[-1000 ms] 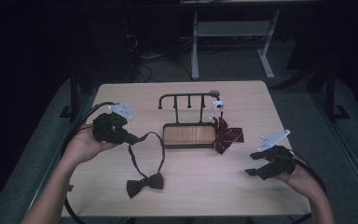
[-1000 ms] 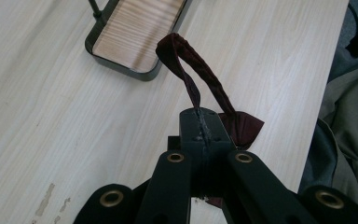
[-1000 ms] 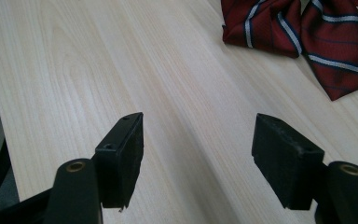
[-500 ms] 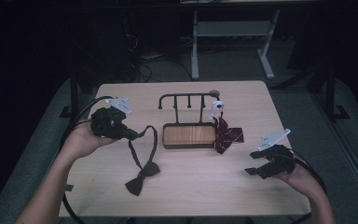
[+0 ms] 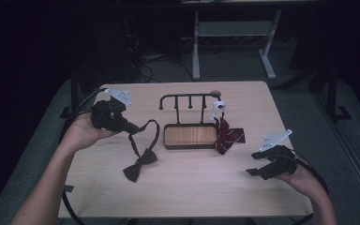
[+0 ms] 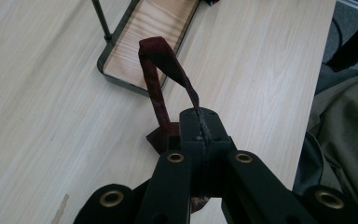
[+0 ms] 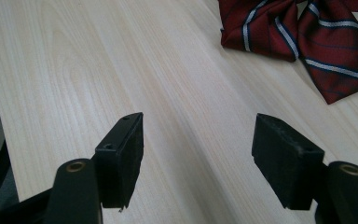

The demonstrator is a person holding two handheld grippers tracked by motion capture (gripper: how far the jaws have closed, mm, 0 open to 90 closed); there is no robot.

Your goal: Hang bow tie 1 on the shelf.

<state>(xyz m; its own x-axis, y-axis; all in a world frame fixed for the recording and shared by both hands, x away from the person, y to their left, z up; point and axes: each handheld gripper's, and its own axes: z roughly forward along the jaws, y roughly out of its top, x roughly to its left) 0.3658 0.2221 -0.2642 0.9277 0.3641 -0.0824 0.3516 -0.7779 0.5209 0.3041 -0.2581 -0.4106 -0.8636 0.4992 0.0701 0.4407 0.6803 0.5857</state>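
Dark maroon fabric is what the left gripper (image 5: 132,127) holds: its jaws are pinched shut on the strap (image 6: 161,70) of a bow tie (image 5: 139,165), whose knot end rests on the table (image 5: 197,187) in front of the person. The strap arches up from the jaws in a loop and runs down to the bow, so the hold by the band lets the loop stay open, probably so it can be slipped over a peg. A small rack (image 5: 187,100) with hooks stands at the middle of the table above its wooden tray (image 5: 189,136), just beside the lifted loop. A striped red tie (image 5: 228,137) lies against the tray's right end. The right gripper (image 5: 257,167) hovers low over bare wood near that striped tie, jaws spread wide and empty, likely kept ready to steady the loop or take the next tie.
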